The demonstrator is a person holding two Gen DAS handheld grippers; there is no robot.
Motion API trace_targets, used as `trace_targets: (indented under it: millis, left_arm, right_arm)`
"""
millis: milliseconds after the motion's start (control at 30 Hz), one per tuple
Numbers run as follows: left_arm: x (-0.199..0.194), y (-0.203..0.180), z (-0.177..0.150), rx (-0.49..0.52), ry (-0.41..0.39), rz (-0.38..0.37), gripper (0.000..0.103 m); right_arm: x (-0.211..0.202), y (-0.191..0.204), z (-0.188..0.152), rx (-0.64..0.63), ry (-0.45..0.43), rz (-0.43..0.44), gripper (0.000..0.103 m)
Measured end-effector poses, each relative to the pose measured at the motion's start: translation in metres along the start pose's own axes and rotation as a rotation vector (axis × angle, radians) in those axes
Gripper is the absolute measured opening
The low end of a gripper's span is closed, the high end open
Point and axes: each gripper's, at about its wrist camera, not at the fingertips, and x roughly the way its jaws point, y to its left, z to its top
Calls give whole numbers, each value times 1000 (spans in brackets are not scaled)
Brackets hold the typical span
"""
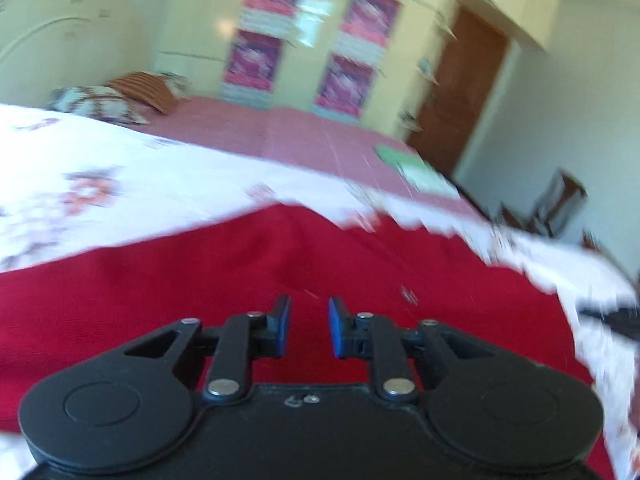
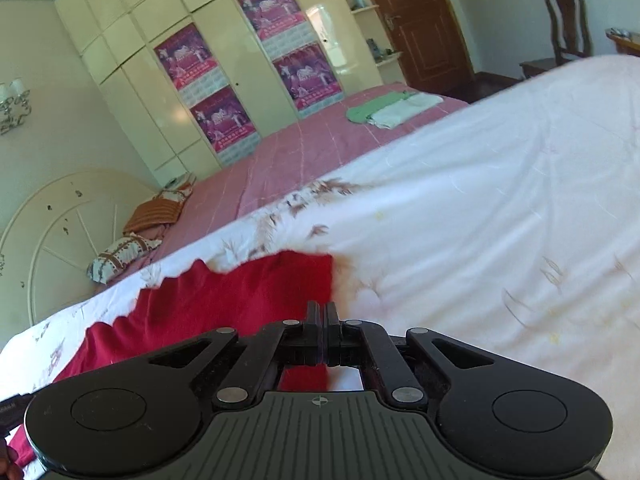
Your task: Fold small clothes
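Fold in progress: the red garment (image 1: 248, 280) lies on the white floral bedspread (image 2: 480, 200) – right gripper (image 2: 322, 314) clamps its corner (jaws closed), left gripper (image 1: 309, 326) stands slightly open, empty – next, carry the corner across.

Bright daylight fills both views. The left wrist view is smeared by motion blur — the white bedspread (image 1: 120, 184) edge and far wardrobe (image 1: 304, 40) streak. The right wrist view is sharper, with glare on the wardrobe doors (image 2: 320, 24) — fisheye bending and dark corners in both.
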Motion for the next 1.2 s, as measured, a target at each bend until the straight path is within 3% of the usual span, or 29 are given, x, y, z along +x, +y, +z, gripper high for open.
trace_targets:
  millis: [67,167,300,367,433,567,667,800,867,900,967,1033,1133,1167,1200]
  left_arm:
    - [17,-9,-5,43,40,29,25]
    - [21,-17,-14,98,-8,56,26]
    - [9,-20,-8,83,-13,79,25]
    - [8,-25,-10,92,-14,54,27]
    - [13,-37,-13,109,-9,29,27]
    - [28,-80,-13,128,-1,-50,28]
    - [45,-113,-17,146,43,-107,38]
    - [44,-99,-17,159,38,-39,36]
    - [38,-83,-17,205,45,90,36]
    - [36,-76,-19,203,37,115,36]
    - [31,-71,-19,189,42,108,36]
    - [25,-79,-16,199,48,119,34]
    - [3,-94,-17,214,-3,85,41]
    - [5,-97,-22,217,13,86,44]
    - [13,-99,-27,208,65,86,46]
  right_arm:
    - [17,8,5,-31,17,29,0]
    - [50,12,4,-114,73,-9,0]
    - [59,-5,11,-27,73,-26,0]
    - [44,7,10,-80,35,-57,0]
    - [33,22,3,-129,30,0,0]
    - [37,59,-22,-233,92,97,0]
    - [56,79,-42,-283,156,134,0]
    - [58,66,-41,-269,127,72,0]
    - [46,37,-27,-202,104,28,0]
    - [45,27,-23,-183,112,17,0]
    - [44,15,-20,-171,123,57,0]
    - [45,25,-22,-221,130,40,0]
    - [29,43,-25,-277,102,22,0]
    - [22,46,-28,-291,83,24,4]
    - [16,46,-33,-293,71,19,17]
